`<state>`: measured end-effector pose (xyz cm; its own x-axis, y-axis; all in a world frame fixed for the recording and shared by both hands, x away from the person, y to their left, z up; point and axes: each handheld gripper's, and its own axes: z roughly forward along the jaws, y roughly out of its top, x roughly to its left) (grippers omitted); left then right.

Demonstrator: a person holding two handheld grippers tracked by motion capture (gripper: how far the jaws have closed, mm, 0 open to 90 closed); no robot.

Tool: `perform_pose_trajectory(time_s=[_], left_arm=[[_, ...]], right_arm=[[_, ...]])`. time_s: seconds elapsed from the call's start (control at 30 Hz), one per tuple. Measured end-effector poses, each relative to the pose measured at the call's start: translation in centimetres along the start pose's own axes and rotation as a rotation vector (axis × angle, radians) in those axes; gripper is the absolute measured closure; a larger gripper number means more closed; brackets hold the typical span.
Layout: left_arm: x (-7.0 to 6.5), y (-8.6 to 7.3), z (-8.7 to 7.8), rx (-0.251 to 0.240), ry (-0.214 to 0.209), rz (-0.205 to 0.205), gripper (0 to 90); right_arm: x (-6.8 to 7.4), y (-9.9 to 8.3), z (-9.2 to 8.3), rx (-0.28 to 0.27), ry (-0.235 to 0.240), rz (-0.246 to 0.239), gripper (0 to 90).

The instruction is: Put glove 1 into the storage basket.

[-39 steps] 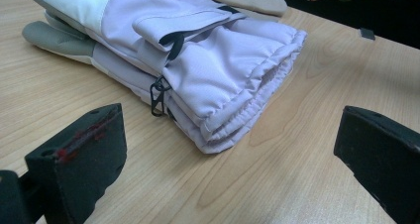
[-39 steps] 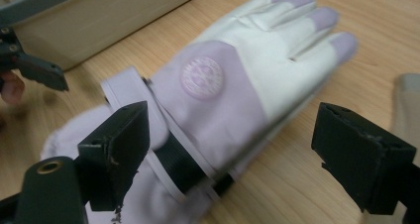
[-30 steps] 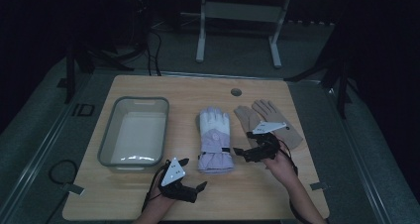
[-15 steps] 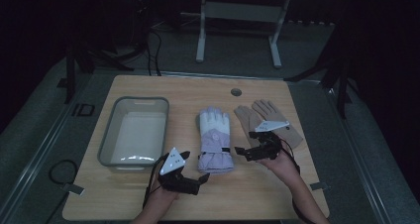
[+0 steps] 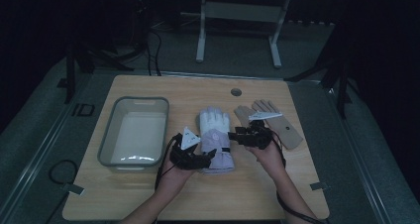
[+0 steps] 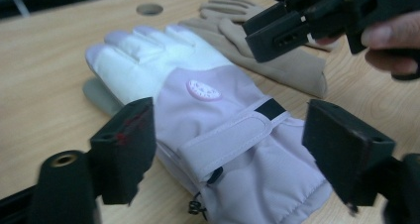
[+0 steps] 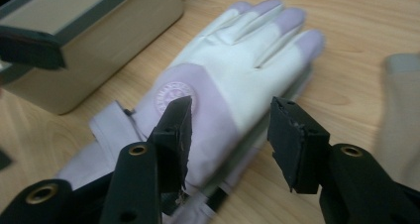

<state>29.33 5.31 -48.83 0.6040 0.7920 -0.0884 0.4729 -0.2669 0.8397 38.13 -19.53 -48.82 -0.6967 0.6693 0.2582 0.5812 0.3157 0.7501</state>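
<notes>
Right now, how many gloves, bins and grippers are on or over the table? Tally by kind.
Gloves: 3, counting the lavender-and-white ski gloves as a stacked pair of 2, plus 1 tan glove; whether a second tan glove lies there is unclear.
Bins: 1, the grey bin.
Grippers: 2, the left gripper and the right gripper, both with jaws apart.
Total: 6

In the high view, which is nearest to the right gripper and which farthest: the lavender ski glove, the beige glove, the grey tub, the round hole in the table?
From the right gripper:
1. Lavender ski glove, under its jaws, at the table's middle.
2. Beige glove, just behind the hand, on the right.
3. Round hole, toward the far edge.
4. Grey tub, far left.
</notes>
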Motion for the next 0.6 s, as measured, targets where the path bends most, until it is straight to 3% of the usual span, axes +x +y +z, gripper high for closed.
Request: perform_pose_trajectory(time_s=[0.03,0.13,0.3,0.37,0.6], left_arm=[[0.0,0.0,0.0,0.0,0.0,0.0,22.5],[0.0,-0.9,1.1,0.059,0.026,-0.018,23.7],[0.4,-2.6,2.9,0.16,0.023,-0.068,23.7],[0.9,-3.3,3.5,0.177,-0.011,-0.09,23.8],[1.8,-3.9,4.4,0.207,-0.084,-0.096,29.5]], right_arm=[[0.0,0.0,0.0,0.0,0.0,0.0,51.1],[0.3,-0.5,0.9,0.034,-0.015,-0.001,48.5],[-0.1,-1.8,1.8,0.067,-0.005,0.061,45.0],[-0.6,-2.5,2.4,0.095,0.014,0.106,45.0],[-1.1,-3.1,4.1,0.158,0.044,0.17,44.0]])
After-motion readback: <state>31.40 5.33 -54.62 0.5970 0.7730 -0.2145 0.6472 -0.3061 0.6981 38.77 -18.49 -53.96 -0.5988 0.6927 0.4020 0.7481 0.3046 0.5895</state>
